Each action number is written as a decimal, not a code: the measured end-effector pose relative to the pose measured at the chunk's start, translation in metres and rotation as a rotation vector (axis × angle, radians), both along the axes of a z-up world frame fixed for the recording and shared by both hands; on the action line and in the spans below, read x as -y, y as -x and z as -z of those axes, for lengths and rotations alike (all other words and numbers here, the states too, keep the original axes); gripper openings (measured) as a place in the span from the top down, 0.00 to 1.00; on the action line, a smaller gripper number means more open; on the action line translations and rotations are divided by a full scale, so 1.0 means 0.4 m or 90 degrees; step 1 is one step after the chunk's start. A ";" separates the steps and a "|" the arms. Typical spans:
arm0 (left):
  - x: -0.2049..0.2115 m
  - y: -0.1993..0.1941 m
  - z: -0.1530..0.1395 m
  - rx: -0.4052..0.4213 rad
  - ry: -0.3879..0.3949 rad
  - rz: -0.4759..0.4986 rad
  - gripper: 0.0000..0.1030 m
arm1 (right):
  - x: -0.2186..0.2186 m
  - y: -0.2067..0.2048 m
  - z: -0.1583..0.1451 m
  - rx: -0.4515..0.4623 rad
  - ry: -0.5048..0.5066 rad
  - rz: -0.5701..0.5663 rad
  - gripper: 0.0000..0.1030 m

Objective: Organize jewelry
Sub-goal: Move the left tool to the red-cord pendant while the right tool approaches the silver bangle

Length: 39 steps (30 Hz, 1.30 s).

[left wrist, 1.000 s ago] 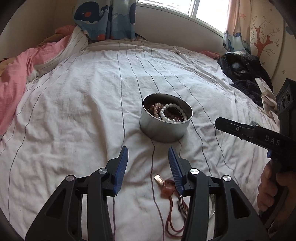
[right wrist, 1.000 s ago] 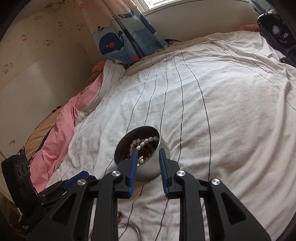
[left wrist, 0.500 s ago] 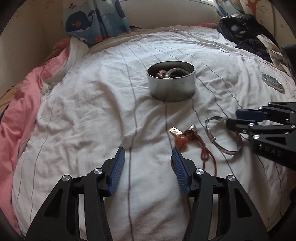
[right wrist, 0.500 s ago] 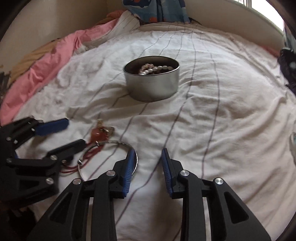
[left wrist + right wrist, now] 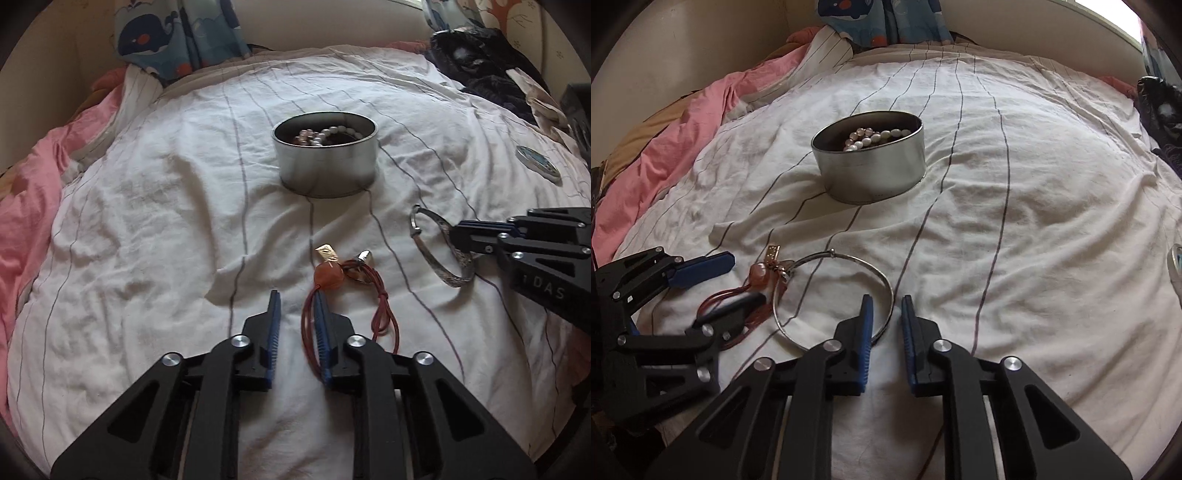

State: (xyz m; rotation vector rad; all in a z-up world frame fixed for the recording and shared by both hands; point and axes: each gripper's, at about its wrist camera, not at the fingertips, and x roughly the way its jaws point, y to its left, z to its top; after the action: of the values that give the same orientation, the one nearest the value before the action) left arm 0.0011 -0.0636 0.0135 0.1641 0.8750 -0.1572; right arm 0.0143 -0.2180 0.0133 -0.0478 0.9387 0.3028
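The right tool (image 5: 884, 299) has just clenched on the near rim of a thin silver bangle (image 5: 452, 278), which lies flat on the striped bed sheet (image 5: 147, 221). The left tool (image 5: 295, 310) has just narrowed its jaws but is still released. A red cord (image 5: 383, 299) with an orange stone lies along one of its fingers. Beyond both tools stands a tin (image 5: 328, 170) holding beads.

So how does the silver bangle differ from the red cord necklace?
The silver bangle is one stiff metal ring; the red cord necklace is soft, looped cord with an orange stone. The right gripper straddles the bangle's rim; the left gripper is beside the cord. Both lie on the sheet, outside the tin.
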 end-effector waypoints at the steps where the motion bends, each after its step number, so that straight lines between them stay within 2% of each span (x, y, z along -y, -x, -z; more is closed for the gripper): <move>1: -0.009 0.002 -0.005 0.000 0.017 -0.001 0.86 | 0.008 -0.001 -0.002 0.002 -0.007 0.004 0.94; 4: -0.008 0.016 -0.022 0.012 0.052 0.035 0.84 | 0.025 -0.005 -0.010 -0.004 -0.064 -0.001 0.94; 7: 0.008 0.008 -0.011 -0.001 0.055 0.039 0.45 | 0.023 -0.014 -0.004 -0.016 -0.074 -0.002 0.91; 9: 0.026 0.000 0.012 -0.012 0.043 0.048 0.46 | 0.010 -0.018 0.012 -0.032 -0.059 -0.010 0.86; 10: 0.032 0.001 0.019 -0.007 0.035 0.051 0.55 | 0.002 -0.016 0.016 -0.030 -0.048 -0.014 0.86; 11: 0.035 0.001 0.020 -0.007 0.029 0.052 0.74 | -0.004 -0.014 0.014 -0.026 -0.041 -0.018 0.86; 12: 0.037 -0.001 0.015 -0.005 0.025 0.051 0.82 | -0.004 -0.012 0.013 -0.023 -0.043 -0.021 0.87; 13: 0.033 0.000 0.007 0.001 0.027 0.046 0.83 | -0.003 -0.010 0.011 -0.018 -0.049 -0.021 0.89; 15: 0.018 0.004 -0.014 0.025 0.036 0.031 0.84 | 0.003 -0.008 0.002 -0.009 -0.066 -0.020 0.96; 17: -0.001 0.004 -0.031 0.039 0.052 0.019 0.84 | 0.009 -0.006 -0.005 -0.003 -0.084 -0.018 0.96; 22: -0.018 -0.009 -0.018 0.021 0.066 0.017 0.83 | 0.008 -0.008 -0.009 0.002 -0.092 -0.018 0.96; 24: -0.014 -0.012 0.002 0.009 0.063 0.014 0.82 | 0.009 -0.014 0.001 -0.011 -0.087 -0.013 0.95; 25: -0.013 -0.013 0.011 0.001 0.064 0.013 0.79 | 0.008 -0.017 0.007 -0.018 -0.082 -0.011 0.94; 26: -0.013 -0.011 0.016 0.003 0.065 0.010 0.77 | 0.007 -0.018 0.012 -0.021 -0.078 -0.010 0.85; 27: -0.013 -0.010 0.017 0.005 0.064 0.007 0.76 | 0.004 -0.018 0.015 -0.022 -0.074 -0.011 0.80; 35: -0.010 -0.013 0.020 0.004 0.059 0.008 0.71 | -0.010 -0.017 0.025 -0.023 -0.050 -0.019 0.81; 39: -0.008 -0.014 0.021 0.004 0.057 0.008 0.70 | -0.016 -0.016 0.026 -0.021 -0.046 -0.025 0.85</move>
State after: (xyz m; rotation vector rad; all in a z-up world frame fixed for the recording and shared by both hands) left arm 0.0067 -0.0605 0.0051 0.0864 0.8595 -0.2066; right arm 0.0206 -0.2114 0.0028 0.0052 0.9591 0.3747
